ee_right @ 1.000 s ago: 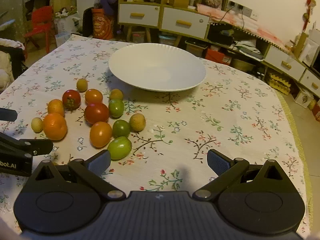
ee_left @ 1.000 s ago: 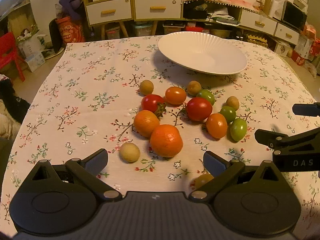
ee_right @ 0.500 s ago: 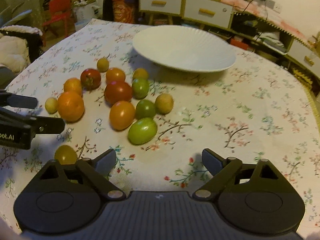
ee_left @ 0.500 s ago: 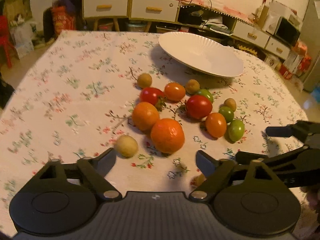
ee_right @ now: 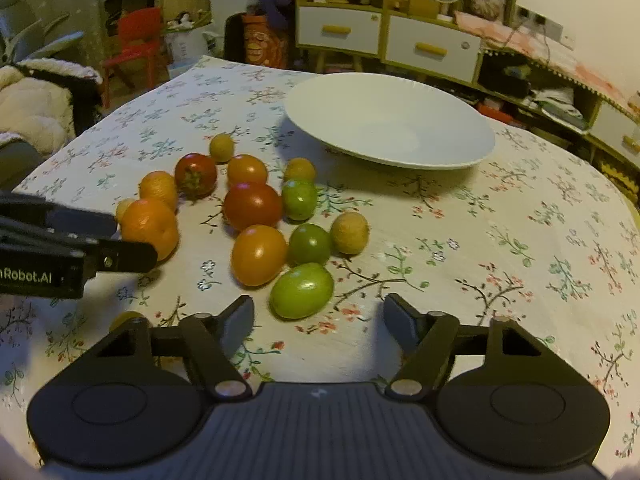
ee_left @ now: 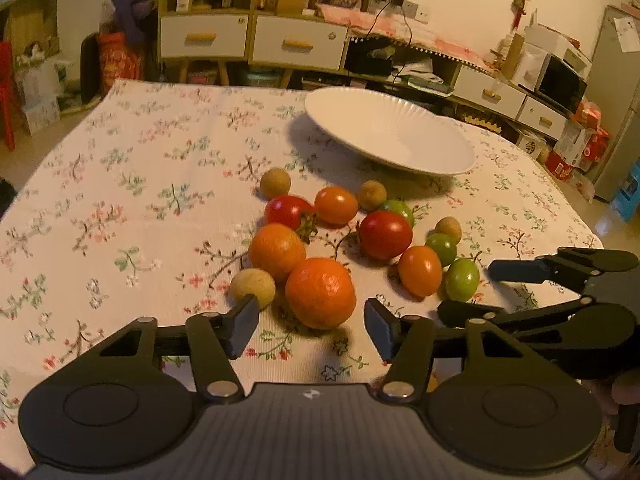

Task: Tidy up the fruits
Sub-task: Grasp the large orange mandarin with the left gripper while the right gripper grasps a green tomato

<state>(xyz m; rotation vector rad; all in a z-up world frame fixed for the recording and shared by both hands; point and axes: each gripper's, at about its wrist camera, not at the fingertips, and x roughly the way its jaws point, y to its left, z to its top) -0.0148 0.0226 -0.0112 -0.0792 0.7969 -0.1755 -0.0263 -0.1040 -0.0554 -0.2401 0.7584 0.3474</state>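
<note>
Several small fruits lie in a cluster on the flowered tablecloth in front of an empty white plate (ee_left: 390,136), which also shows in the right wrist view (ee_right: 390,124). My left gripper (ee_left: 310,330) is open and empty, its jaws low on either side of a large orange (ee_left: 320,292). A pale round fruit (ee_left: 253,286) touches its left finger. My right gripper (ee_right: 318,322) is open and empty, just in front of a green tomato (ee_right: 302,290). An orange tomato (ee_right: 259,255) and a red tomato (ee_right: 252,205) lie beyond it.
Each gripper shows in the other's view: the right one (ee_left: 560,292) beside the green tomato (ee_left: 462,279), the left one (ee_right: 76,246) by the orange (ee_right: 150,226). A small yellow fruit (ee_right: 126,320) lies near the front edge. Drawers and shelves stand behind the table.
Both grippers have moved forward and lower toward the fruit cluster. The left jaws now flank the large orange; the right jaws have come close to the green tomato.
</note>
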